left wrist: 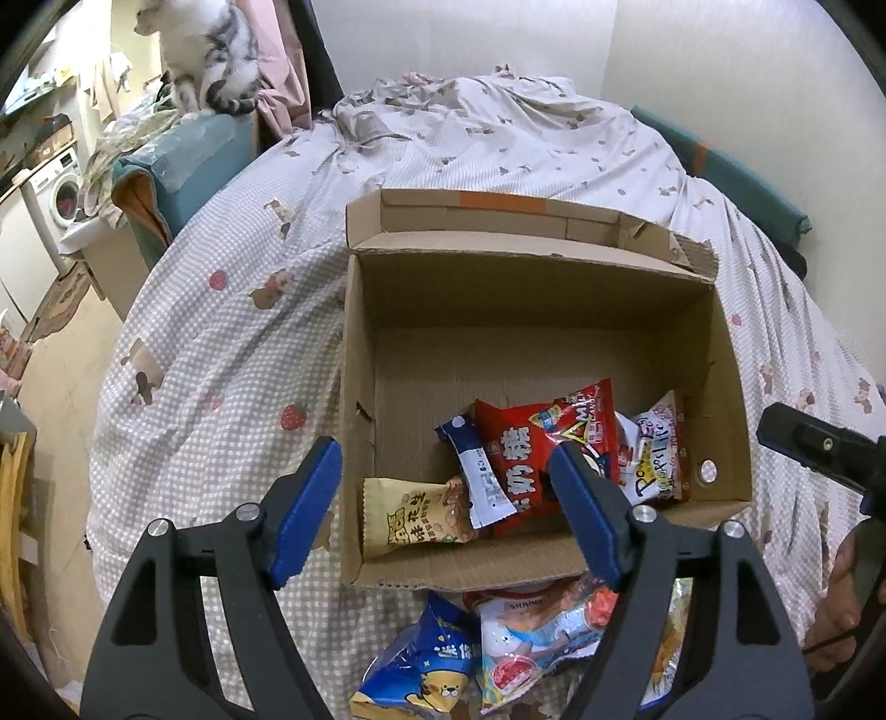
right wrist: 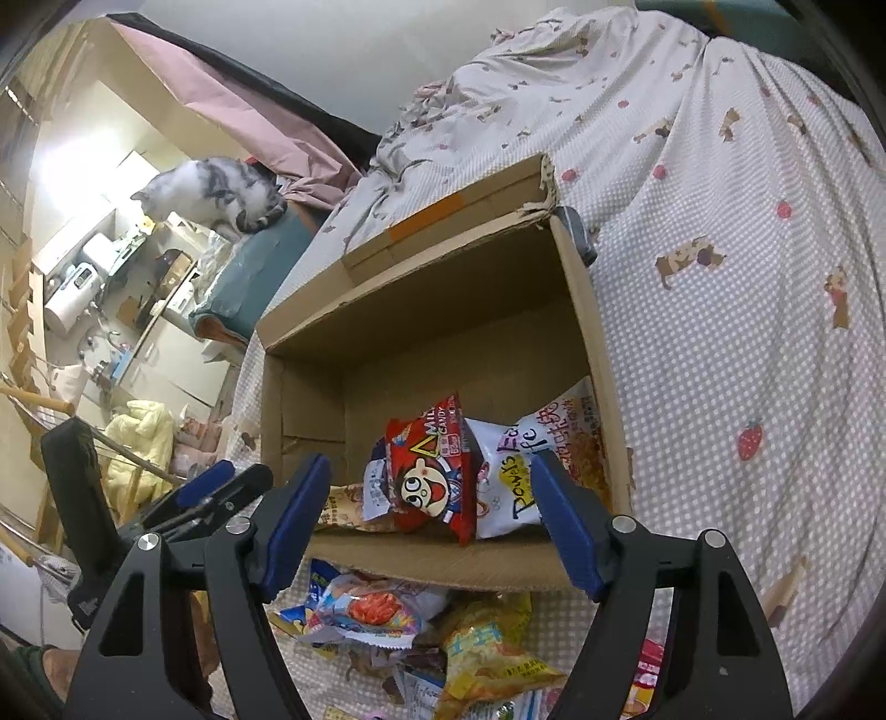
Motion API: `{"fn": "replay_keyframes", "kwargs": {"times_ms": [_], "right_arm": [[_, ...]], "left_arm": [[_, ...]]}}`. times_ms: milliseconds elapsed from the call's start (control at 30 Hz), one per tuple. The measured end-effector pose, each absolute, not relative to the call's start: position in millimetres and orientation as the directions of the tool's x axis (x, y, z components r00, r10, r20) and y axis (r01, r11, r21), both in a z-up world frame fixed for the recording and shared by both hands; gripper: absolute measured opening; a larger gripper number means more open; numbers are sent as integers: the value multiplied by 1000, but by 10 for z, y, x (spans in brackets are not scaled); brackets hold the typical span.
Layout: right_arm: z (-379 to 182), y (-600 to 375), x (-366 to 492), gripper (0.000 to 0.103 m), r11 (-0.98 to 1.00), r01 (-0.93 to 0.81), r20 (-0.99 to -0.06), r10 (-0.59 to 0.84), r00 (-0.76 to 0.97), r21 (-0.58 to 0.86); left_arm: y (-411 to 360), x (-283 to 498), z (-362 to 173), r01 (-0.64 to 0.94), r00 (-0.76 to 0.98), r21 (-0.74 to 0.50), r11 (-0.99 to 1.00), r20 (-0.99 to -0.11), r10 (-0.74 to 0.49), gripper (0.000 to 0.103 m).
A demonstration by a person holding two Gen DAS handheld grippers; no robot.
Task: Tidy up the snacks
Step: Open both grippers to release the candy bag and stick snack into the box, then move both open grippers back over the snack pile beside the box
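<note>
An open cardboard box sits on the bed. Along its near side lie a red milk-candy bag, a white snack bag, a beige peanut packet and a small blue-and-white sachet. My left gripper stands open over the box's near left part, nothing between its blue pads. My right gripper is open above the near wall, empty. In front of the box lie several loose snack bags.
The bed's dotted cover surrounds the box. A cat sits on a teal footboard at the far left. The other gripper's black body shows at each view's edge. A washing machine stands far left.
</note>
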State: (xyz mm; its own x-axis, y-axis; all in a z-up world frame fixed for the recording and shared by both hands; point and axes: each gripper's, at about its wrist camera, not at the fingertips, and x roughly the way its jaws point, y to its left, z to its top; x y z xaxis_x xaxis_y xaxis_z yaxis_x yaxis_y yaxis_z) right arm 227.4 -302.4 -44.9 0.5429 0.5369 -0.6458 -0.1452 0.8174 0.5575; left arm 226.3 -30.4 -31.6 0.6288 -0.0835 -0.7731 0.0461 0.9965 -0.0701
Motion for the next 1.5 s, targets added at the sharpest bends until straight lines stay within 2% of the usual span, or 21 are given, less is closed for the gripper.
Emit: {"fn": "replay_keyframes", "kwargs": {"times_ms": [100,167,333,400,467,567,833,1200,1333,1500], "right_arm": [[-380,-3051,2186,79,836,-135,-643,502,579,531],[-307,-3090,2121,86,847,-123,-629,473,617,517],[-214,-3093,2020,93,862,-123,-625,448,639,492],[-183,-3080,1977,95,862,-129,-620,448,644,489],[-145,-3061,1911,97,874,-138,-618,434,656,467],[-107,-3031,1779,97,893,-153,-616,408,674,423],[-120,-3034,1513,97,914,-115,-653,362,665,390],[-156,-3080,1261,97,909,-92,-670,365,647,407],[-189,-3046,1145,98,944,-9,-716,255,650,329],[-247,-3098,1051,98,938,35,-729,245,639,345]], "left_arm": [[-291,2213,-261,51,641,-77,996,-762,-92,75],[-274,2173,-218,58,652,-88,994,-751,-105,75],[-200,2064,-39,53,703,-107,993,-702,-113,76],[-164,2020,13,52,711,-126,991,-692,-125,87],[-141,1974,39,54,712,-149,987,-687,-142,92],[-126,1884,12,56,695,-173,983,-700,-163,92],[-51,1670,-7,12,694,-128,992,-713,-100,92],[69,1405,-29,-23,683,-142,990,-725,-89,92],[79,1323,-80,-25,666,-143,989,-740,-90,92],[49,1243,-133,-21,654,-116,993,-753,-74,92]]}}
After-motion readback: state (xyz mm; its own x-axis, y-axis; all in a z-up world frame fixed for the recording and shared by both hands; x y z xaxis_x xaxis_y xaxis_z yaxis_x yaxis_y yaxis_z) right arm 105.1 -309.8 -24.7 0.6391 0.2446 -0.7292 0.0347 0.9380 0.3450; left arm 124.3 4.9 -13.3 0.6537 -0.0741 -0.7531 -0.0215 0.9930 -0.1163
